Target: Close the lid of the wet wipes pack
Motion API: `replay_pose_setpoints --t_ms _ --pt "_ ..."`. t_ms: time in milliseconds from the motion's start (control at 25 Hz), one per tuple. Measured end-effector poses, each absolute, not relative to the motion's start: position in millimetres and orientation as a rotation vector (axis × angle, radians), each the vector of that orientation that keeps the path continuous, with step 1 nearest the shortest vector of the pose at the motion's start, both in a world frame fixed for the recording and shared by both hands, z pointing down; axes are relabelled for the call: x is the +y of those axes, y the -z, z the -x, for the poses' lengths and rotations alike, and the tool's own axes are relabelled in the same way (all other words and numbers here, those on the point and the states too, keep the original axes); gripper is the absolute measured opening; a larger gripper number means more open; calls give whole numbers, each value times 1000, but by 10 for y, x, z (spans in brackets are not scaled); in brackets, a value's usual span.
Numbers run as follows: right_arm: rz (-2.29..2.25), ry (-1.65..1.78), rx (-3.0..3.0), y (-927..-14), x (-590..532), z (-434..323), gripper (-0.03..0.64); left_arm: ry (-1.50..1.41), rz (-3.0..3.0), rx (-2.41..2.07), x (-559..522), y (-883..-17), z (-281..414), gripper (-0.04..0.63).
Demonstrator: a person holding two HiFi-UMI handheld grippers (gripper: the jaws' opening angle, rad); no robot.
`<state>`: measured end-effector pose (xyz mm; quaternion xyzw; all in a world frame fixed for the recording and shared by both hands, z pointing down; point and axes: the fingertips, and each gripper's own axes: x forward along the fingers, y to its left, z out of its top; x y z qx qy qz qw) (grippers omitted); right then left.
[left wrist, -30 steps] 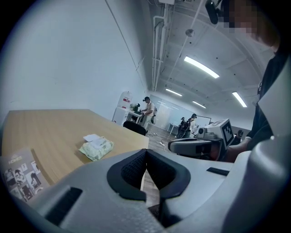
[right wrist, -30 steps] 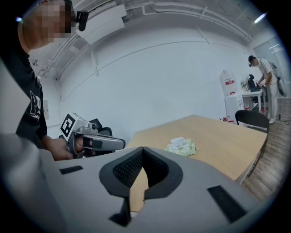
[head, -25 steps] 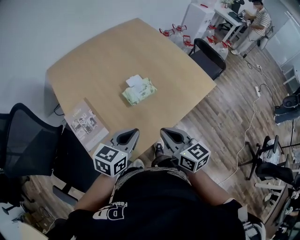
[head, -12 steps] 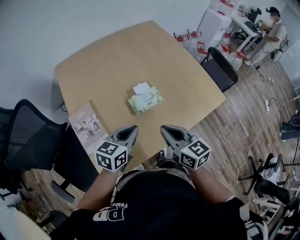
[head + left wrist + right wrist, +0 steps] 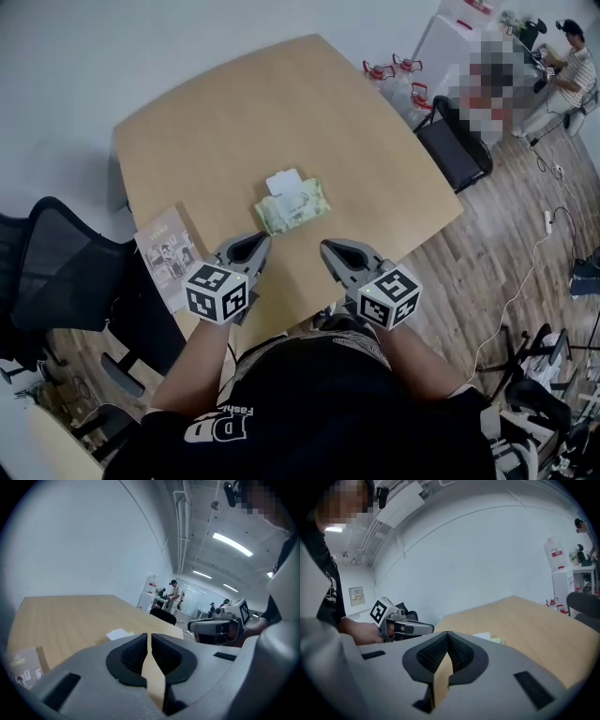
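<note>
Wipes pack (image 5: pixel 292 204) sits centred on table (image 5: pixel 216 122), apart from edges; left gripper (image 5: pixel 259 238), right gripper (image 5: pixel 326 247) closed nearside.

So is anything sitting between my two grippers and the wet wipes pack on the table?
Nothing visible. Only bare table lies between the left gripper, the right gripper and the wet wipes pack; the booklet lies off to the left, clear of both paths.

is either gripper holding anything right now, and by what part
Nothing is held. The left gripper and right gripper both have their jaws together with nothing between them, short of the wipes pack lying on the table.
</note>
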<state>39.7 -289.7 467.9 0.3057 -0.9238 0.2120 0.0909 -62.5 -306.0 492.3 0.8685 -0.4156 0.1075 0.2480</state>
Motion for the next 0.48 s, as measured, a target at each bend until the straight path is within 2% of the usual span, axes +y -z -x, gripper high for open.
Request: replay_pose_setpoints --t_ms 240,280,320,480 --pt "-853 -666 -2741 -4769 -3120 -482 0 -357 -2375 -1150 -3499 -5057 544 23" --pt "-845 -672 -2739 -4783 -3155 -499 0 -360 -2365 -1153 -3577 -5087 542 47" --pt "-839 -677 -2736 -4798 -3186 -519 0 -365 -2356 -1158 -3654 -5114 544 97" --pt "-831 -709 -2720 -4874 -3322 -617 0 -398 -2337 -1197 -3987 -5226 586 104"
